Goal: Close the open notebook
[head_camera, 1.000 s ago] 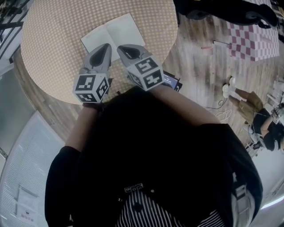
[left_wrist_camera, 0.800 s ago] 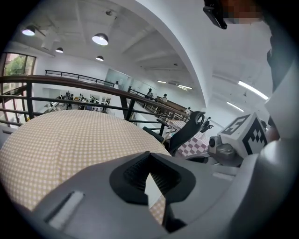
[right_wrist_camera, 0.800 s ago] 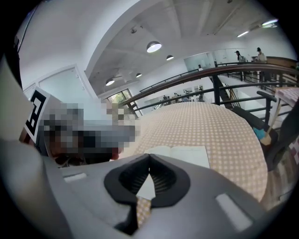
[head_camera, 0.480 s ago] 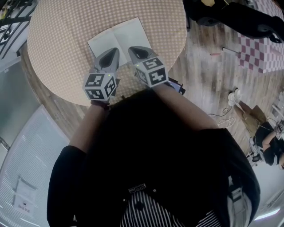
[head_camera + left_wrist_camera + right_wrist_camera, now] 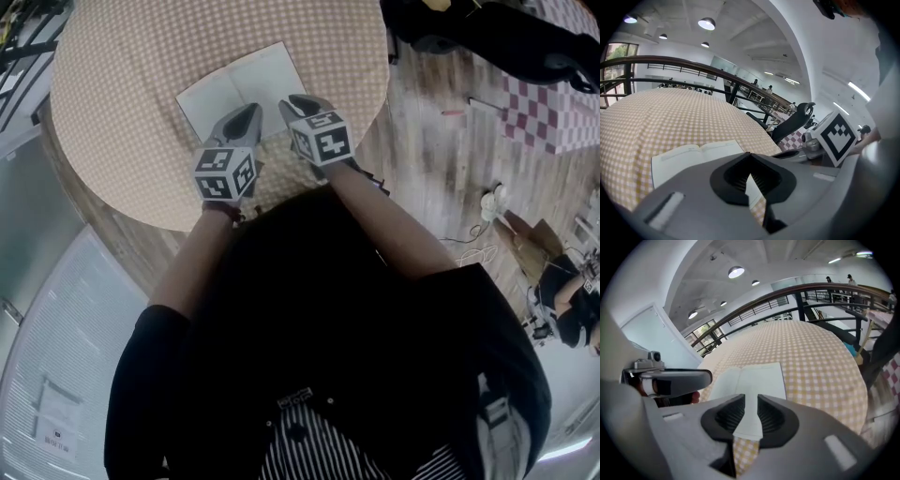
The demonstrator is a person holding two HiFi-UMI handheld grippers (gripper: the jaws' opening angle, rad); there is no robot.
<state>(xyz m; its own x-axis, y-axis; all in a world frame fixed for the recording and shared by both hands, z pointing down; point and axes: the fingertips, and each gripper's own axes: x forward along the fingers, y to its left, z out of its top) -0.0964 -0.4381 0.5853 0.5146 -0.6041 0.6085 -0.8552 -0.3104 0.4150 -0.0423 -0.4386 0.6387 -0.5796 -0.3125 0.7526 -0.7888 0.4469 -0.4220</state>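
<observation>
Head view: the open notebook (image 5: pixel 246 86) lies flat, pages up, on the round checked worktop (image 5: pixel 122 112). The left tongs (image 5: pixel 251 111) and the right tongs (image 5: pixel 296 99) reach side by side over its near edge, the left at the middle of that edge and the right at the near right corner. Left gripper view: the left tongs (image 5: pixel 750 153) have their tips together with nothing between them. The notebook (image 5: pixel 693 157) lies just beyond them on the worktop (image 5: pixel 661 117). Right gripper view: the right tongs (image 5: pixel 751 399) are opening. A narrow gap separates the jaws, and they clamp nothing. A white page of the notebook (image 5: pixel 754 378) shows through and beyond the gap.
</observation>
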